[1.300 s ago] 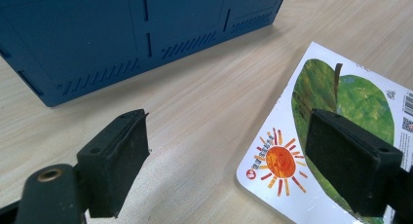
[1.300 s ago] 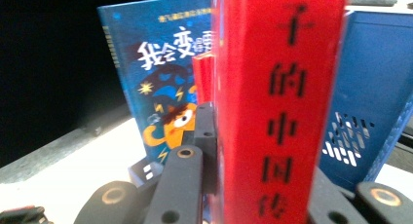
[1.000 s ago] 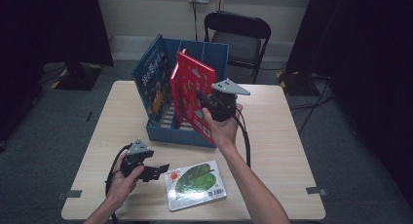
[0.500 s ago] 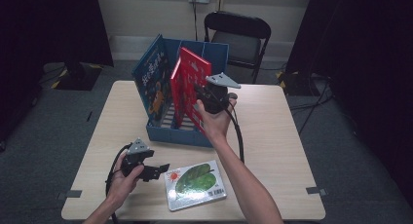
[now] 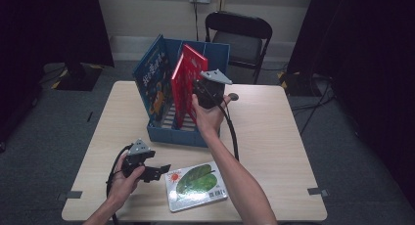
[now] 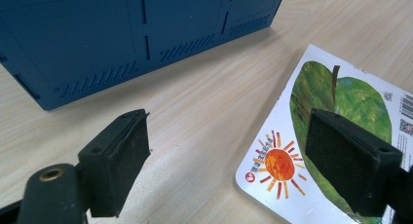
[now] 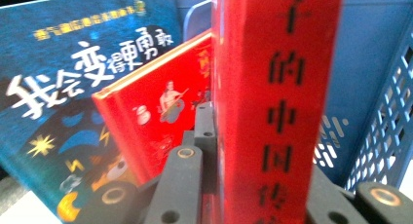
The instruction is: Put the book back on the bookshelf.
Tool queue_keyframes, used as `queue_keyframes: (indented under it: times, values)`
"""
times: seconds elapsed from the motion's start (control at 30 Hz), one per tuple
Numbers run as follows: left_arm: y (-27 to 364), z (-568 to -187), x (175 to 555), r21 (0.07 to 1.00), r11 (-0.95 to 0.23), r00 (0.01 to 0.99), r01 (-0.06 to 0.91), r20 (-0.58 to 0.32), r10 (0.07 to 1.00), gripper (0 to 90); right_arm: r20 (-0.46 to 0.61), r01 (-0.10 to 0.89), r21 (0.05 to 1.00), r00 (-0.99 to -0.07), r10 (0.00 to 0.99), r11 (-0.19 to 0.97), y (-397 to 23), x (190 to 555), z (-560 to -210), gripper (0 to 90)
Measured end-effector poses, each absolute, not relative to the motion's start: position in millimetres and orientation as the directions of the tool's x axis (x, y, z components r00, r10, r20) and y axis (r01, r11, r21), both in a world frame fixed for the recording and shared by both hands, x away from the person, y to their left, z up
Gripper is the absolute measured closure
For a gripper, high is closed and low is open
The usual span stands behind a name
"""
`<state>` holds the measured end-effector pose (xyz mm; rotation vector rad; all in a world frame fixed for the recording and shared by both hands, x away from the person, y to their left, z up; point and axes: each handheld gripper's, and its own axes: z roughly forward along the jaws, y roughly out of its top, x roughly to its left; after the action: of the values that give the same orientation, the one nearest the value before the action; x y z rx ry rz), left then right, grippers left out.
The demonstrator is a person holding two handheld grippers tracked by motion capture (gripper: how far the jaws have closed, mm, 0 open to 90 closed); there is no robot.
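the right gripper point(image 5: 198, 95) is up over the blue crate point(image 5: 215, 56) at the back of the table point(image 5: 274, 137). its jaws are closed tight on a red book point(image 7: 277, 107), and the spine with black writing stands straight up between them in the right gripper view. in the high view the red book sits upright at the crate, tipped a little. a second red book point(image 7: 156, 107) leans just behind it, and a big blue book point(image 5: 152, 80) leans on the left side of the crate. the left gripper point(image 5: 159, 170) is low over the front left part of the table, well apart from the crate. its jaws are wide open with nothing between them. in the left gripper view, bare table shows between the two black pads point(image 6: 119, 160), and the right pad hangs over the corner of a flat book with a green leaf and an orange sun point(image 6: 341, 102). that leaf book lies flat on the table, just beside the left gripper and near the front edge.
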<state>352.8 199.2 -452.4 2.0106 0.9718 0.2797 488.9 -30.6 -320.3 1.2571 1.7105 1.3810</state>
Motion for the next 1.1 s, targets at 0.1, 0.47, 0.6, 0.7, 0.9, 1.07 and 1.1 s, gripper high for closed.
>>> queue_keyframes:
  times: [0.1, 0.47, 0.6, 0.7, 0.9, 1.07, 1.1]
  values:
    - [199.0, -451.9, 352.6, 0.785, -0.325, 0.674, 0.528, -0.154, 0.723, 16.2, 0.106, 0.305, 0.952, -0.346, 0.932, 0.005, -26.4, 493.6, -321.3, 80.6]
    - [199.2, -451.1, 352.7, 0.787, -0.327, 0.679, 0.523, -0.153, 0.718, 16.1, 0.092, 0.311, 0.951, -0.263, 0.96, -0.006, -9.0, 507.9, -328.8, 80.5]
    - [199.3, -451.2, 353.0, 0.785, -0.327, 0.679, 0.526, -0.156, 0.718, 16.2, 0.083, 0.308, 0.951, -0.239, 0.968, -0.005, -2.9, 512.0, -331.2, 80.5]
    - [199.2, -451.0, 352.9, 0.786, -0.324, 0.679, 0.526, -0.159, 0.717, 16.2, 0.102, 0.318, 0.948, -0.217, 0.971, -0.028, -1.3, 515.9, -335.3, 80.5]
    - [199.1, -451.0, 353.4, 0.786, -0.329, 0.682, 0.524, -0.156, 0.715, 16.2, 0.088, 0.317, 0.948, -0.209, 0.974, -0.018, 3.9, 519.4, -342.8, 80.3]
    - [198.6, -450.9, 353.0, 0.787, -0.327, 0.681, 0.523, -0.154, 0.716, 16.2, 0.089, 0.327, 0.945, -0.201, 0.975, -0.019, 6.1, 521.6, -348.5, 80.0]
    - [198.6, -450.6, 352.7, 0.789, -0.327, 0.682, 0.52, -0.152, 0.715, 16.2, 0.081, 0.32, 0.947, -0.205, 0.975, -0.011, 6.3, 521.5, -349.6, 80.0]
